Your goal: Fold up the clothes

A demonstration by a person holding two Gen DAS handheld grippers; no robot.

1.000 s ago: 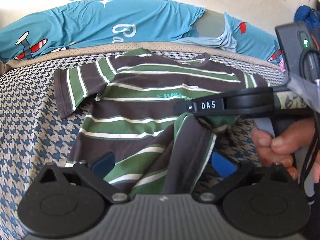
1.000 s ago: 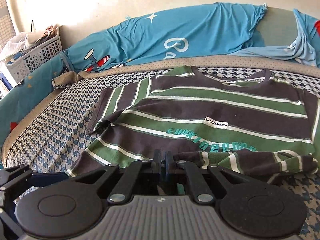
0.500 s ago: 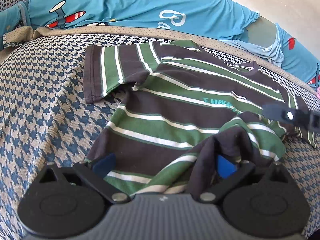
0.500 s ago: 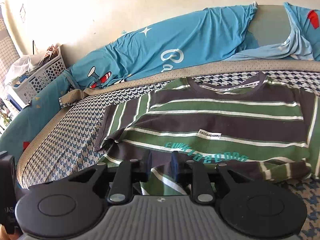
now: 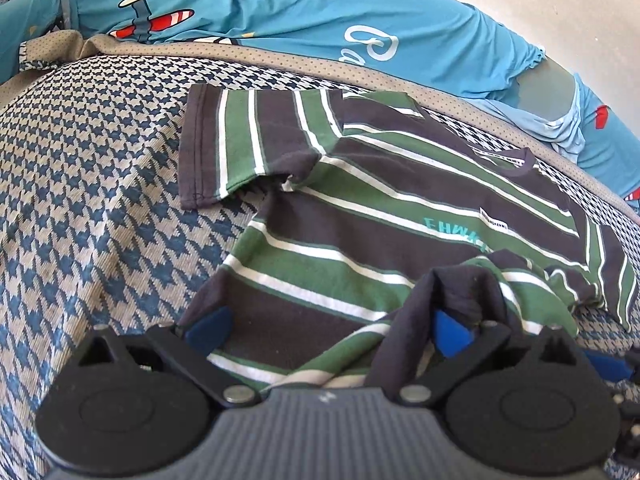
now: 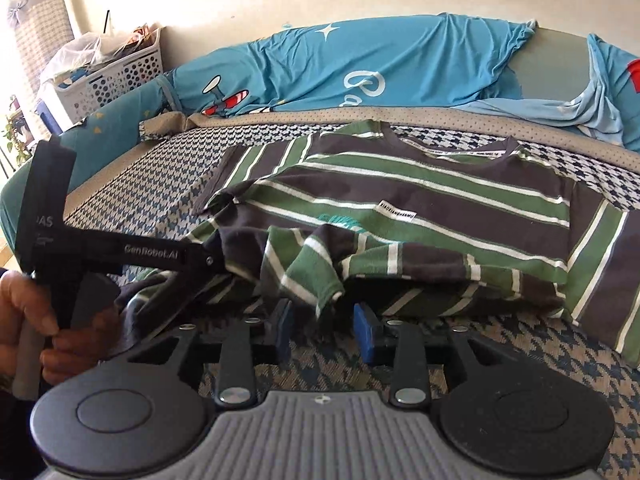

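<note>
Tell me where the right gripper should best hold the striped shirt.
Probably the bunched hem of the striped shirt, hanging just ahead of the open right gripper. Come straight forward from the near edge: there the cloth stands up in a fold, while elsewhere it lies flat.

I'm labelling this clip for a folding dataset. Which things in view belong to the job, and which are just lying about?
Part of the job:
- striped T-shirt, hem bunched up
- left tool, open, fabric between its fingers
- right tool, open

Just lying about:
- blue cartoon bedding behind the shirt
- white laundry basket by the wall
- houndstooth cover under the shirt
</note>
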